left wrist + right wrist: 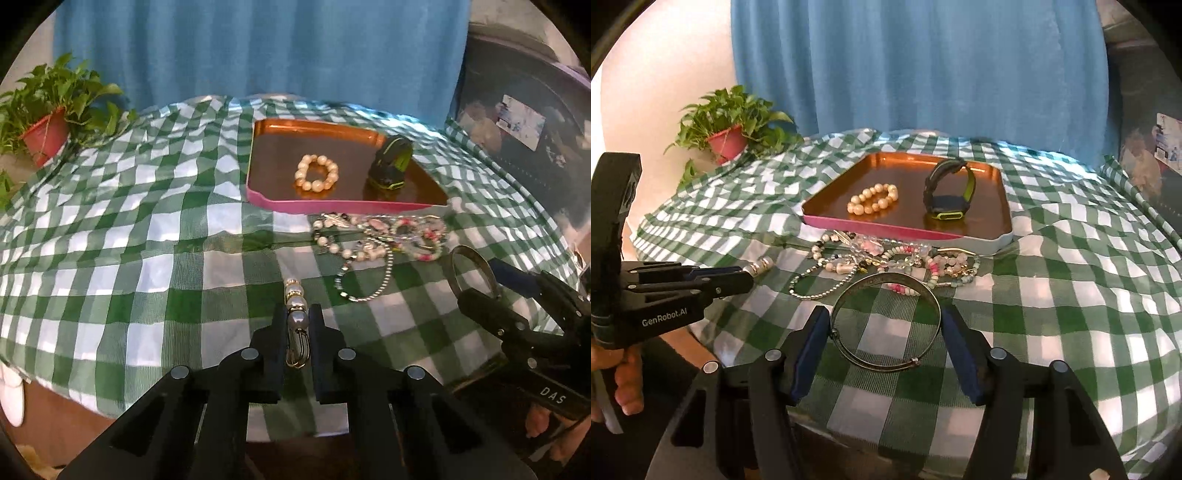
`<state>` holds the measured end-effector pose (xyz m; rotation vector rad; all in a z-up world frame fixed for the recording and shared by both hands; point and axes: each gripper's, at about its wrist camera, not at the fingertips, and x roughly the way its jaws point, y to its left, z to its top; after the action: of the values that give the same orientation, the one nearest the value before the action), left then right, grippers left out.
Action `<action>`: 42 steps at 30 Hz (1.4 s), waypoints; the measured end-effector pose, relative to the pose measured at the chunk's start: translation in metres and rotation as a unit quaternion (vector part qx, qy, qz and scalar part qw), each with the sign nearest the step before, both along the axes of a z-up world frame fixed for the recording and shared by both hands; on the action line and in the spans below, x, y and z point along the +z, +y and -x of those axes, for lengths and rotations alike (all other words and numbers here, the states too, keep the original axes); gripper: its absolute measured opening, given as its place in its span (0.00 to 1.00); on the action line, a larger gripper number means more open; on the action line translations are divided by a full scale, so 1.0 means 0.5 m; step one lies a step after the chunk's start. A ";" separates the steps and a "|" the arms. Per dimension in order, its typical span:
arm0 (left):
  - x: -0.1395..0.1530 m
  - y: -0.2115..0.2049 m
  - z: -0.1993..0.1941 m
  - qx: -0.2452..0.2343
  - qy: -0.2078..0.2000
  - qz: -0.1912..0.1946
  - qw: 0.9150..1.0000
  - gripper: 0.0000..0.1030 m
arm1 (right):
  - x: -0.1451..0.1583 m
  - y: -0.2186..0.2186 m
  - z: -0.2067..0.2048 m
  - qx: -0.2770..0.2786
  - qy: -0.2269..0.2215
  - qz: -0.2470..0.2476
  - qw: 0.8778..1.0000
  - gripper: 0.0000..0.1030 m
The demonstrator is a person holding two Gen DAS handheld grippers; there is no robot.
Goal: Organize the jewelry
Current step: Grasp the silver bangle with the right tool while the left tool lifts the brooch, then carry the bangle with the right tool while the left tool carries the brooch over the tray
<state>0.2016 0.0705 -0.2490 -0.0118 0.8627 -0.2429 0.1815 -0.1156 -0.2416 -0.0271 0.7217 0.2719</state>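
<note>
Jewelry split between two grips and a tray. Left gripper [295,325] clamped on a pearl bead piece [296,301], pads pressed to a grey bead, wire loops hanging back between the fingers, pale beads sticking out ahead of the tips. Right gripper [884,332] squeezed across a silver bangle [885,325], ring spanning the gap from pad to pad.

Seen only from the left wrist: grey bead and wire loops pinched at close range; right gripper off to the right and slightly ahead, bangle edge-on at its tips. Seen only from the right wrist: whole hoop of the bangle with its overlapping wire ends; left gripper far to the left, pointing inward, bare fingers [626,387] wrapped round its handle, pale beads poking from its tip.

Ahead of both grippers, tangled heap of bead strands [886,258] on the cloth, just short of a copper tray with pink rim [871,224]. Inside the tray, pearl bracelet [873,199] toward the left, black and lime watch [947,195] standing on its strap toward the right, the two well apart.

Worktop draped in green and white checked cloth [1052,295], rumpled, hanging over the near edge. Beyond the tray, blue curtain [916,66]. Far left, leafy plant in a red pot [727,140] beside a pale wall. Far right, dark cluttered shapes, too blurred to make out.
</note>
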 end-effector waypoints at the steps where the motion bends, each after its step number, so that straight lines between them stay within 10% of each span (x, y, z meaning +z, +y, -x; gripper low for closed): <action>1: 0.000 -0.002 0.004 -0.001 0.001 0.003 1.000 0.11 | 0.004 -0.005 0.007 0.001 -0.002 -0.006 1.000 0.57; 14: 0.052 0.007 0.075 0.000 -0.005 0.066 0.998 0.11 | 0.039 -0.045 0.092 -0.017 -0.017 -0.012 1.000 0.57; 23: 0.157 -0.008 0.098 -0.020 -0.038 0.118 0.992 0.11 | 0.175 -0.063 0.140 -0.031 -0.060 -0.027 0.997 0.57; 42: 0.371 -0.049 -0.013 -0.066 -0.151 0.134 0.977 0.11 | 0.334 -0.023 0.007 0.038 -0.148 -0.063 0.986 0.57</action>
<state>0.2081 0.0462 -0.0635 -0.1664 0.5238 -0.4726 0.1782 -0.1269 -0.0743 0.0244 0.4068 0.3781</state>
